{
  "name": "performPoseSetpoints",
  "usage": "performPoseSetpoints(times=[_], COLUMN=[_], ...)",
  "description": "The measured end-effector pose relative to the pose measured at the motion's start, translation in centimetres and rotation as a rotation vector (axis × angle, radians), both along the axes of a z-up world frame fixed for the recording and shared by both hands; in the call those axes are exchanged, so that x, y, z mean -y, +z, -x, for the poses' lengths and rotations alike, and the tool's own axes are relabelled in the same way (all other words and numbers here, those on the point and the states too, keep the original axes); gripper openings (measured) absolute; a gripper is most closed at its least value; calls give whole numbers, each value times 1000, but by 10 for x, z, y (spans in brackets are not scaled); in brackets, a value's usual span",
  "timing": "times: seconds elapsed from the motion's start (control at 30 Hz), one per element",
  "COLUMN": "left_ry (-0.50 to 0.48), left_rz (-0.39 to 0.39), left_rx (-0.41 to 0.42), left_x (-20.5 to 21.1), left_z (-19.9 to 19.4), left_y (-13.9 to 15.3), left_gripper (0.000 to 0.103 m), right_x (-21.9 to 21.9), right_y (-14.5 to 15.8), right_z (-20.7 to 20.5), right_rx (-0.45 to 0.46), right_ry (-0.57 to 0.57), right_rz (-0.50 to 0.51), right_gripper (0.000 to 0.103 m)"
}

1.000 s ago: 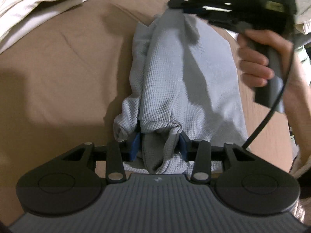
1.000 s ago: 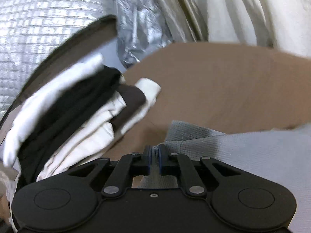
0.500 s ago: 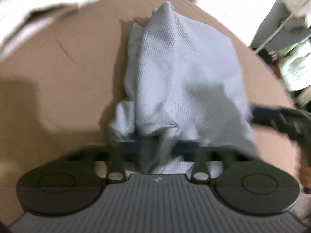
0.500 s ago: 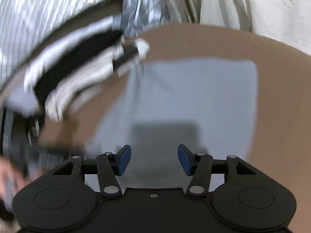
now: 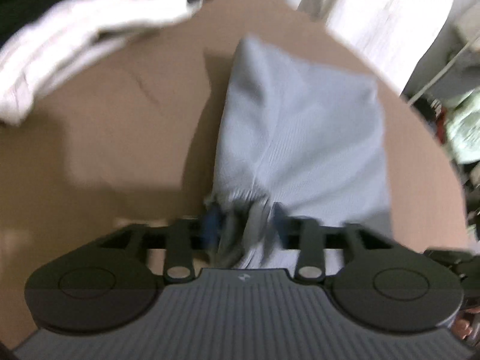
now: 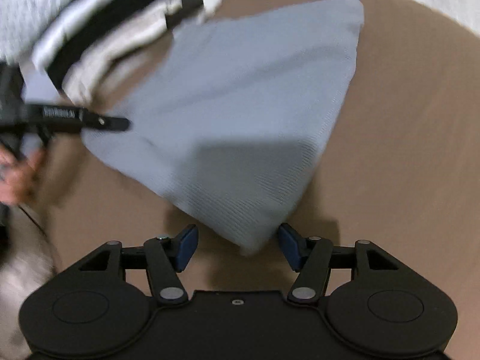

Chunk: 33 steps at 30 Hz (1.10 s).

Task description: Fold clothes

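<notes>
A light grey waffle-knit garment lies folded on the brown table. My left gripper has bunched cloth of the garment's near end between its blue pads, with a gap between the fingers. In the right wrist view the garment spreads out flat, and one of its corners points between the fingers of my right gripper, which is open and holds nothing. The left gripper shows at the garment's left edge in that view.
A pile of white and black clothes lies at the table's far left, also in the left wrist view. White fabric hangs behind the table. Clutter sits off the right edge.
My right gripper has let go of the garment's far end, opened, and drawn back to a near corner. The garment now lies flatter. The left gripper keeps its hold.
</notes>
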<state>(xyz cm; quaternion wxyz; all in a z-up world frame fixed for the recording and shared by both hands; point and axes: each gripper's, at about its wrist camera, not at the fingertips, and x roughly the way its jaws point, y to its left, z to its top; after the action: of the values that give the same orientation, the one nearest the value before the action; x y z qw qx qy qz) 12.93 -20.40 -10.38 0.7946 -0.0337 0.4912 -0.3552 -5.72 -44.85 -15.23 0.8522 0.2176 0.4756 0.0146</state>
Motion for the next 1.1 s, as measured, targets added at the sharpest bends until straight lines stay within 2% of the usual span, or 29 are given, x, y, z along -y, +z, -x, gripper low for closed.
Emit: performPoseSetpoints(times=[0.03,0.13,0.23,0.3,0.33,0.37,0.4,0.5,0.6,0.63,0.7,0.73,0.8,0.83,0.87,0.97,1.03,1.1], left_ry=[10,14,-23,-55,-54,-45,-18,3,0,-8,-15,-9,-7,-4,4,26,29,22], left_rz=[8,49,84,55,17,-28,-56,-15,9,-14,-114,-163,-204,-207,-211,-228,-205,-187], left_rx=[30,103,48,-3,0,13,35,42,21,24,39,59,83,77,58,-19,-50,-56], left_x=[-3,-12,-9,2,7,11,10,8,3,3,3,3,3,-3,-4,-5,-5,-6], left_z=[-1,-4,-10,-13,-13,-12,-7,-7,-4,-1,6,12,22,25,25,15,9,6], left_y=[3,10,4,-8,-16,-20,-21,-20,-22,-22,-24,-24,-26,-24,-26,-38,-43,-41], left_gripper=[60,60,60,60,60,59,58,58,60,60,60,63,71,74,79,88,91,91], right_x=[4,12,15,13,11,7,1,-14,-24,-27,-33,-33,-30,-27,-25,-13,3,15], right_y=[0,3,5,-1,-7,-13,-18,-16,-12,-10,-5,-5,-6,-6,-5,-5,-14,-30], right_z=[4,11,4,-3,-9,-15,-23,-24,-10,-5,7,13,29,37,45,62,58,45], right_rx=[19,81,150,167,155,135,108,78,27,18,-5,-25,-41,-16,10,89,121,129], right_ry=[-26,-86,-100,-110,-105,-92,-68,-11,22,36,56,46,-7,-51,-96,-237,-319,-387], right_rz=[-33,-42,-40,-72,-80,-60,-4,94,125,136,140,98,-7,-41,-76,-189,-288,-372], right_gripper=[66,66,66,66,66,54,49,42,31,28,28,27,29,39,54,76,82,82])
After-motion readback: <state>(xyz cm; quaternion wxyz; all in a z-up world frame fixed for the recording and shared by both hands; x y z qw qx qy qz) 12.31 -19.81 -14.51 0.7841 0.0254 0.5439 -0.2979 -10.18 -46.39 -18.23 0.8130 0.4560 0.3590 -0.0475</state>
